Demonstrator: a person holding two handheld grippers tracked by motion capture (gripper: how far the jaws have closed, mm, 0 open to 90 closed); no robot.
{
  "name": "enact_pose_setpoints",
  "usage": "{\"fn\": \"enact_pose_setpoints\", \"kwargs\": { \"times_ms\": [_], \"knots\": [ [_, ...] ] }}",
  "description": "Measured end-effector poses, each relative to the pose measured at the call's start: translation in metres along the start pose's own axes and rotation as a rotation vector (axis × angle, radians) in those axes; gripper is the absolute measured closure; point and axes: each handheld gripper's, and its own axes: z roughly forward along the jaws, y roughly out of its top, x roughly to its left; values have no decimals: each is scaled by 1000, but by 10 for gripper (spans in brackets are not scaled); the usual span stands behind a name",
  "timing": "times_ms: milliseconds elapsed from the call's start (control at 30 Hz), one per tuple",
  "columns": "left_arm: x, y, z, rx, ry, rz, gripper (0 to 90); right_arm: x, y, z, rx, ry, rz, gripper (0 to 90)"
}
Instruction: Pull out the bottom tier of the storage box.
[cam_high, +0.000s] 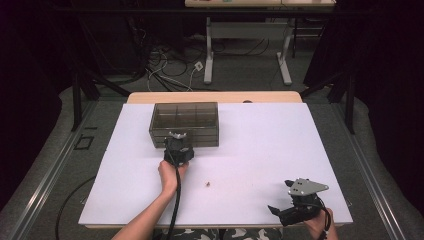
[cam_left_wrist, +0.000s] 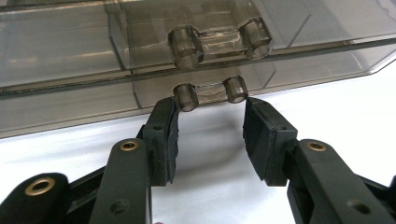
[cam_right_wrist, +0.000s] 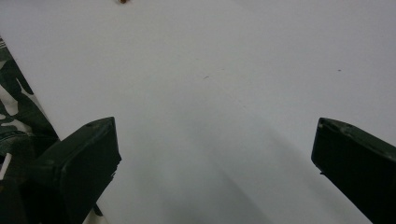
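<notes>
A smoky clear plastic drawer box (cam_high: 185, 122) stands at the back left of the white table (cam_high: 280, 140). My left gripper (cam_high: 179, 145) is at its front face. In the left gripper view the box (cam_left_wrist: 60, 51) has two handles, one above the other. My left gripper (cam_left_wrist: 211, 105) has its pads against the two ends of the lower drawer handle (cam_left_wrist: 210, 91), shut on it. The upper handle (cam_left_wrist: 219, 39) is free. Near the table's front right corner my right gripper (cam_high: 281, 196) rests open, and in its own view the right gripper (cam_right_wrist: 215, 140) has bare table between its jaws.
A tiny brown object (cam_high: 208, 183) lies on the table between the two hands, also at the top of the right gripper view as a brown speck (cam_right_wrist: 123, 1). Camouflage cloth (cam_right_wrist: 14, 112) shows past the table's front edge. Cables and desk legs stand on the floor beyond.
</notes>
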Motion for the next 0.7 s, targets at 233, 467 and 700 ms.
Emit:
{"fn": "enact_pose_setpoints", "kwargs": {
  "times_ms": [233,467,700],
  "knots": [
    [3,-1,-1,-3,-17,-12,610,-1,0,0,-2,0,-6,1],
    [1,-1,-2,-15,-20,-14,504,-1,0,-1,0,-2,-1,1],
    [0,0,-2,-33,-2,-11,517,-1,0,1,4,0,-2,1]
  ]
}}
